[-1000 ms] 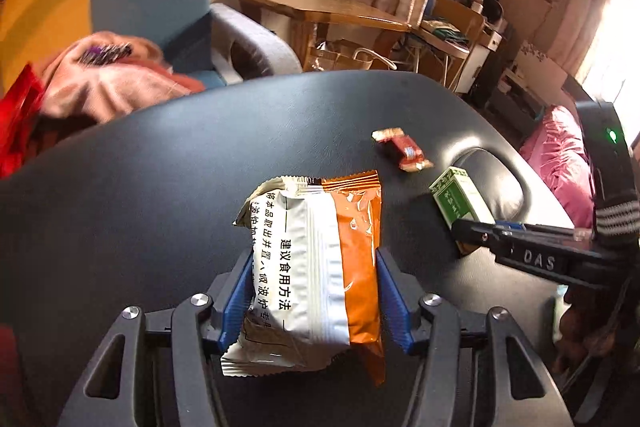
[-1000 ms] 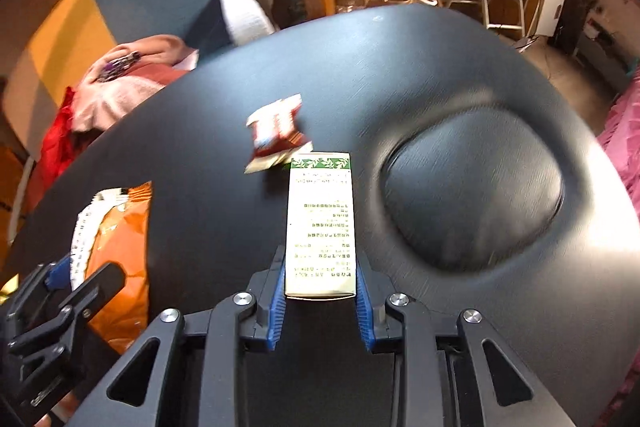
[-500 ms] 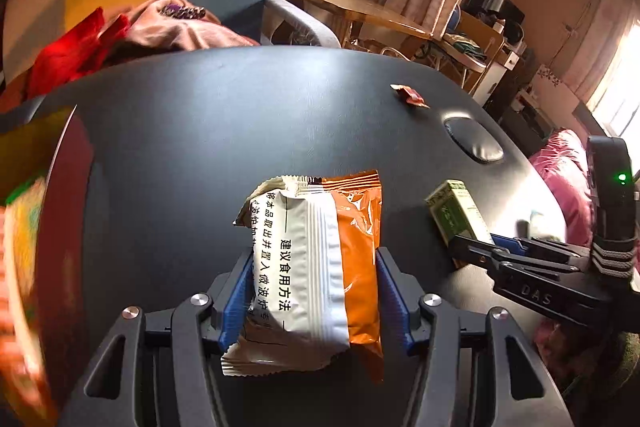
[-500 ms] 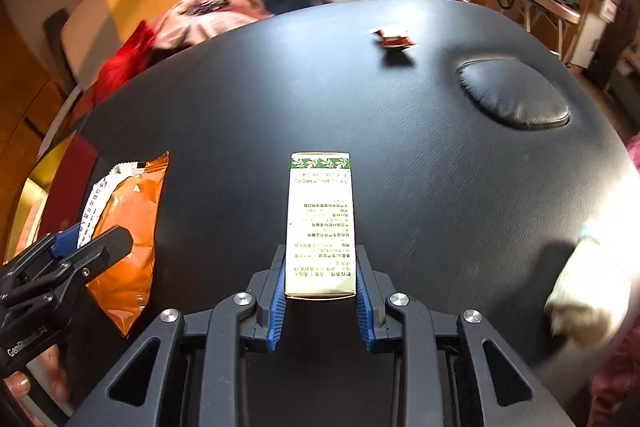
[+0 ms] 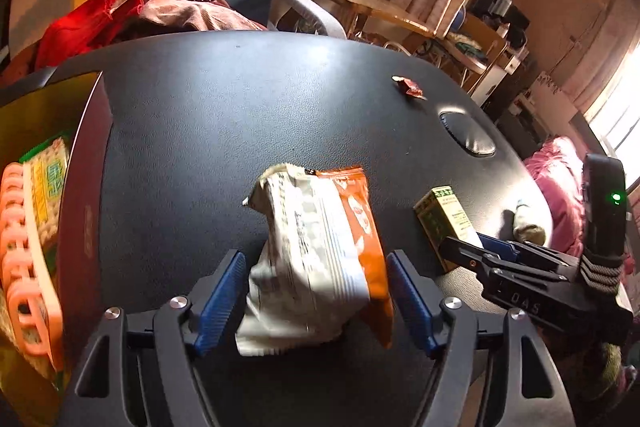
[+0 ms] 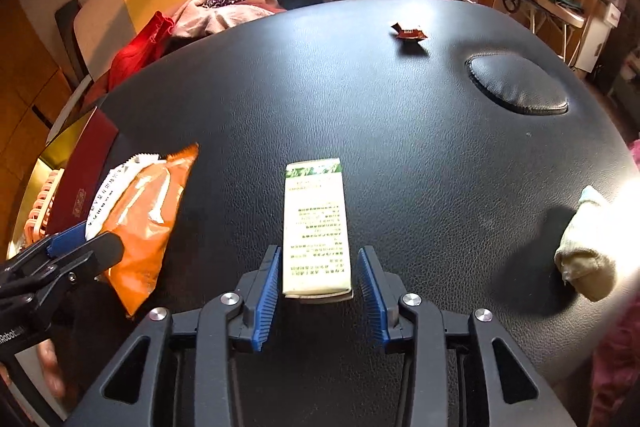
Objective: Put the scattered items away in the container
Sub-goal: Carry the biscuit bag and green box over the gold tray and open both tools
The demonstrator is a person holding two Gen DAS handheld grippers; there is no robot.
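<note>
I see red container left of snack packet — holds peach rack, yellow-green pack. Left gripper just opened, packet loose between pads; right gripper pitched down — just released green box.

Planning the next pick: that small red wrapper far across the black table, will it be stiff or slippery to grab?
The red wrapper looks crumpled with twisted ends, so probably floppy, crushing rather than resisting. It seems small and thin, likely very light, so a nudge may send it skidding on the smooth black table. It lies low, so pinching a raised end probably works best.
</note>
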